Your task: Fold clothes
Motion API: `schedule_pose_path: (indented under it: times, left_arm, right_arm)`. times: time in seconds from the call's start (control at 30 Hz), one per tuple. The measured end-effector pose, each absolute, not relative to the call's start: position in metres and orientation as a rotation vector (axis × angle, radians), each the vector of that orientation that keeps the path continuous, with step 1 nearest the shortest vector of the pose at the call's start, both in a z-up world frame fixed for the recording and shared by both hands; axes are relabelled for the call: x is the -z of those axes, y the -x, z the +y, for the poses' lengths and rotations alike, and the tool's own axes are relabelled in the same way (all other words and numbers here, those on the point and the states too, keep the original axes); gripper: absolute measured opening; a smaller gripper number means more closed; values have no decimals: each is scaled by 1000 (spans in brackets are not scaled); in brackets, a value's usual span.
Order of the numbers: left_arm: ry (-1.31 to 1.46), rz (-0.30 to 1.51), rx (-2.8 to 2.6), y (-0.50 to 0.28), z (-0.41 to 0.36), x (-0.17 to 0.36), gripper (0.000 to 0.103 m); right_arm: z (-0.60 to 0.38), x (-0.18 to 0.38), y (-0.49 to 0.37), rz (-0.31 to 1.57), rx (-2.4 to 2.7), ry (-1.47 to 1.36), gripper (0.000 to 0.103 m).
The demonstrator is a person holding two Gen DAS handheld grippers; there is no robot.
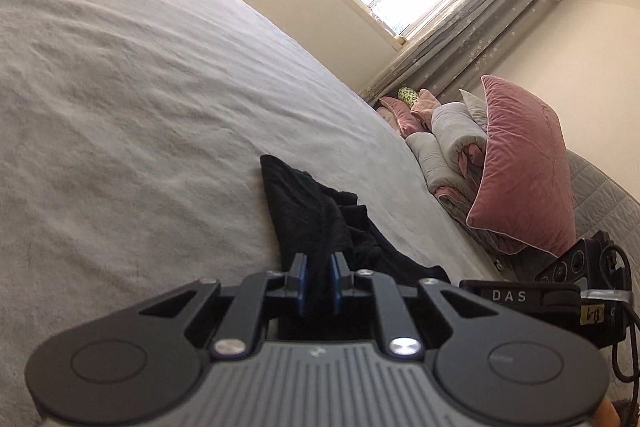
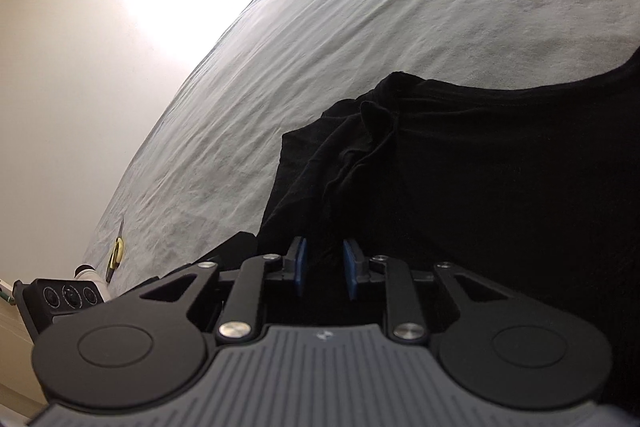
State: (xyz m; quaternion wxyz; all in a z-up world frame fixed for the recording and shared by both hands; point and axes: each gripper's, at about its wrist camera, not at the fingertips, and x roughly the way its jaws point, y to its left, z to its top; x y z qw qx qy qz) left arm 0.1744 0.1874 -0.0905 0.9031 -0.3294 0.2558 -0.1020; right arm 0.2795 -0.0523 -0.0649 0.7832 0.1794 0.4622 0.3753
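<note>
Left claw [image 1: 318, 281] pinched narrow; right claw [image 2: 324, 269] seemingly slightly wider.

The black garment [image 2: 500, 163] lay on the grey bed sheet [image 2: 360, 27], crumpled into folds at one side and spread smoother at the other. In the left wrist view, a bunched part of it [image 1: 316, 211] rose in a pointed ridge.

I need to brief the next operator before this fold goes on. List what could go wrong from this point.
1. The left gripper pinches only a narrow bunched strip of the black garment; a pull could slip it out.
2. In the right wrist view the cloth is creased and piled ahead of the right gripper, so wrinkles may get folded in.
3. Dragging may ruck up the grey bedsheet.
</note>
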Motion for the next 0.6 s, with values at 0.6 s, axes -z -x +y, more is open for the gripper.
schedule_pose_path:
  times: [0.6]
  left_arm:
    - [610,554,180,-171,182,88,13]
  right_arm:
    - [-68,39,-272,947,-736,-268,37]
